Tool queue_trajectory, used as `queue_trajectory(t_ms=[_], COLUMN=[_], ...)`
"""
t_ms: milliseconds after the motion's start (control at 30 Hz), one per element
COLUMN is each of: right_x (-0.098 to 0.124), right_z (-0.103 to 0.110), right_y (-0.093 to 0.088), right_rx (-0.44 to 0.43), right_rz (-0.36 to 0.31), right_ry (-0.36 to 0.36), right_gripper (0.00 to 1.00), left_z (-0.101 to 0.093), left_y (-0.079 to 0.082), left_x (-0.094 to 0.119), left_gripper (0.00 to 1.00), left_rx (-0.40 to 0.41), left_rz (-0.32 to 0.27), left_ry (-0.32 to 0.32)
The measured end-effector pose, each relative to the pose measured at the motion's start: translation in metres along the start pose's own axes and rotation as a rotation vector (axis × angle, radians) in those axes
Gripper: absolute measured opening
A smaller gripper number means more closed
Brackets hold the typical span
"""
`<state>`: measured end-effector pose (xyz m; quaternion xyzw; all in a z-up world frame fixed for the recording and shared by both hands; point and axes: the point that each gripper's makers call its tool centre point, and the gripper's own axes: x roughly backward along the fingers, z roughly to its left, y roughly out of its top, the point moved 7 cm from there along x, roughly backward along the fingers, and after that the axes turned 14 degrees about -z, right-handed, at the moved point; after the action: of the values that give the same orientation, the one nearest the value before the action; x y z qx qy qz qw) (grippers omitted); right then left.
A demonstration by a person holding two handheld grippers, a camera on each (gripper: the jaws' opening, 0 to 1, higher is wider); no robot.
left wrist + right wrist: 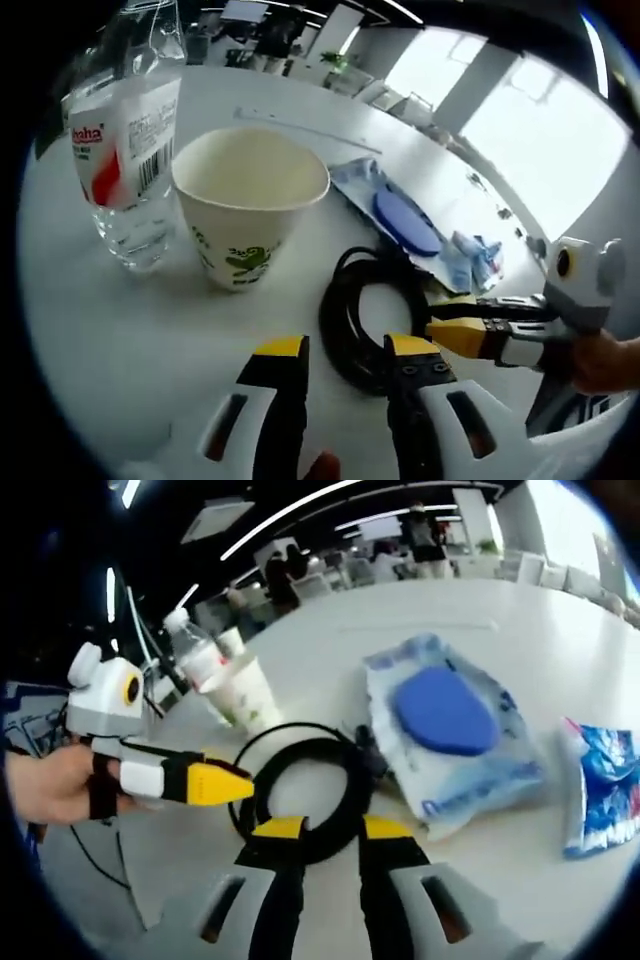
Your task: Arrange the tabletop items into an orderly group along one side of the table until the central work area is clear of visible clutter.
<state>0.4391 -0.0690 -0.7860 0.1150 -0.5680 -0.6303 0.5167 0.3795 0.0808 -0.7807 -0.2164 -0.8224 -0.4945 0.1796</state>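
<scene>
A coiled black cable lies on the white table, just ahead of my left gripper, whose yellow-tipped jaws stand open with the coil's near arc at the gap. My right gripper comes in from the right, tips at the coil's right side. In the right gripper view the cable sits straight in front of my right gripper, open, and the left gripper points at the coil's left edge. A paper cup and a clear water bottle stand side by side beyond the cable.
A wet-wipes pack with a blue lid lies right of the cable, and a blue-and-white packet farther right. The cup and bottle stand at the far left. A hand holds the left gripper. People and chairs are far behind.
</scene>
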Motion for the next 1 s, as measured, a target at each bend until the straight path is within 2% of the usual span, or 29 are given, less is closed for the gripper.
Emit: queue_trajectory(t_ms=[33, 100, 200, 233, 367, 500, 1000], right_x=[-0.001, -0.002, -0.002, -0.001, 0.002, 0.008, 0.037], right_z=[0.000, 0.000, -0.001, -0.001, 0.002, 0.006, 0.029], right_y=[0.001, 0.001, 0.003, 0.004, 0.001, 0.002, 0.017], right_rx=[-0.010, -0.020, -0.016, -0.040, -0.058, -0.057, -0.063], right_rz=[0.004, 0.021, 0.035, 0.027, 0.029, 0.018, -0.054], right_ry=[-0.001, -0.002, 0.003, 0.003, 0.005, 0.001, 0.062], right_gripper=[0.11, 0.08, 0.05, 0.03, 0.01, 0.00, 0.00], left_z=[-0.002, 0.001, 0.004, 0.000, -0.002, -0.005, -0.015], left_y=[-0.001, -0.001, -0.002, 0.001, 0.005, 0.010, 0.014], left_x=[0.000, 0.001, 0.005, 0.004, 0.010, 0.014, 0.045], left_gripper=[0.18, 0.13, 0.02, 0.01, 0.00, 0.00, 0.00], left_rx=[-0.001, -0.026, -0.001, 0.069, 0.037, 0.061, 0.084], left_rz=[-0.001, -0.007, -0.009, -0.039, -0.045, -0.060, -0.110], left_ry=[-0.001, 0.046, 0.052, 0.020, 0.029, 0.020, 0.015])
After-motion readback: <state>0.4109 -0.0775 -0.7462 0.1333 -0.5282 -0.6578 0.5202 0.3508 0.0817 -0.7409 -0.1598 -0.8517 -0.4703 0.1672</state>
